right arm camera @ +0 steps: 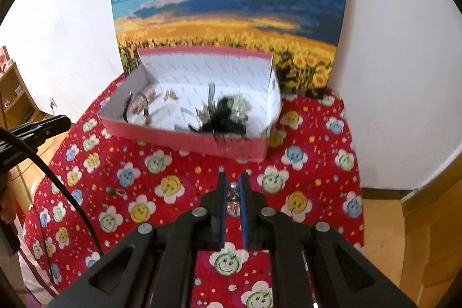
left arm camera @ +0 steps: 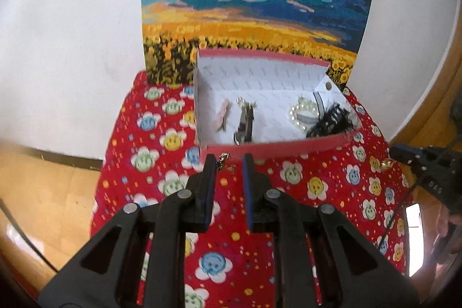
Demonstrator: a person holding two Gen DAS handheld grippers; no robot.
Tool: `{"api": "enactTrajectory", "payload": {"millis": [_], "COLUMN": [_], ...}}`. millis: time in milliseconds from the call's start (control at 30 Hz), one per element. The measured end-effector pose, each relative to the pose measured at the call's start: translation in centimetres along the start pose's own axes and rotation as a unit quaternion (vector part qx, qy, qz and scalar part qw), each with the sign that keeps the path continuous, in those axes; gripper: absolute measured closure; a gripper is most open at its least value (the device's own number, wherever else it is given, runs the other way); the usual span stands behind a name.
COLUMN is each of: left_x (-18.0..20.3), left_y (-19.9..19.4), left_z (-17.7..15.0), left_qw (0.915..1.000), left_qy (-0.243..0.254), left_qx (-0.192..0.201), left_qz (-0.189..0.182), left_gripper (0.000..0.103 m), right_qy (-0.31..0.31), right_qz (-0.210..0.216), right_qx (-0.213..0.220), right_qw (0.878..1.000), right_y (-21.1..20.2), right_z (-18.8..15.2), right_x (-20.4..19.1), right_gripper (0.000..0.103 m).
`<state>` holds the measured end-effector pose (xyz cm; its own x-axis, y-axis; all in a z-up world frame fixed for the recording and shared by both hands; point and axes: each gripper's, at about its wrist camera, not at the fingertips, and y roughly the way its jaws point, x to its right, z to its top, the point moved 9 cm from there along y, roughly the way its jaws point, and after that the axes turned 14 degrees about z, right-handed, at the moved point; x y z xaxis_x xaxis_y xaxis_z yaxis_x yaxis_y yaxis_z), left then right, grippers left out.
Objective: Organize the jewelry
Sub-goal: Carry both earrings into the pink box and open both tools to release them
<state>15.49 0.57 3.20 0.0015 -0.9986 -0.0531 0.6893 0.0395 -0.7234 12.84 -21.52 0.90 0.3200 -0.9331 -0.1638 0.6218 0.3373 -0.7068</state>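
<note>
Right gripper (right arm camera: 233,182) jaws clamping silvery jewelry piece (right arm camera: 232,199), pink box (right arm camera: 184,139) beyond

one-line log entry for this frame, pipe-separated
left gripper: holds gold earring | right gripper: shut on silver earring | pink box: open, holds jewelry

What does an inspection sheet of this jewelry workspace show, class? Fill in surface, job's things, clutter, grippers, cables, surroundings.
Surface: red flowered cloth.
Job's things: open box holding pearls, black feathers, clips; green piece loose on cloth.
Clutter: nothing seen.
Grippers: right gripper shut on silver piece; left gripper has gold piece at its tips, grip unclear.
Cables: black cable by left gripper.
Surroundings: sunflower painting, white wall.
</note>
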Motion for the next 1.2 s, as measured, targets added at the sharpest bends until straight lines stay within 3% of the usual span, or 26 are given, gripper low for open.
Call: {"api": "enactTrajectory", "payload": {"millis": [267,600,1200], "left_x": [0.7,1.0,4.1], "left_y": [0.9,4.2,14.4], "left_z": [3.2,6.2,8.1], "left_qw": [0.9996,0.9993,0.9969], "left_qy": [0.027,0.038,0.063], "left_qx": [0.009,0.004,-0.035], "left_qz": [0.002,-0.002,-0.032], "left_gripper": [0.093,0.093,0.093], "right_qy": [-0.02,-0.027,0.017], "right_qz": [-0.006,-0.007,-0.009], "right_qx": [0.024,0.028,-0.018], "right_qw": [0.999,0.999,1.0], "right_y": [-1.3,2.1,11.5], "right_z": [4.4,8.8,10.7], "right_x": [0.0,1.1,6.2], "right_gripper": [0.094,0.094,0.094]}}
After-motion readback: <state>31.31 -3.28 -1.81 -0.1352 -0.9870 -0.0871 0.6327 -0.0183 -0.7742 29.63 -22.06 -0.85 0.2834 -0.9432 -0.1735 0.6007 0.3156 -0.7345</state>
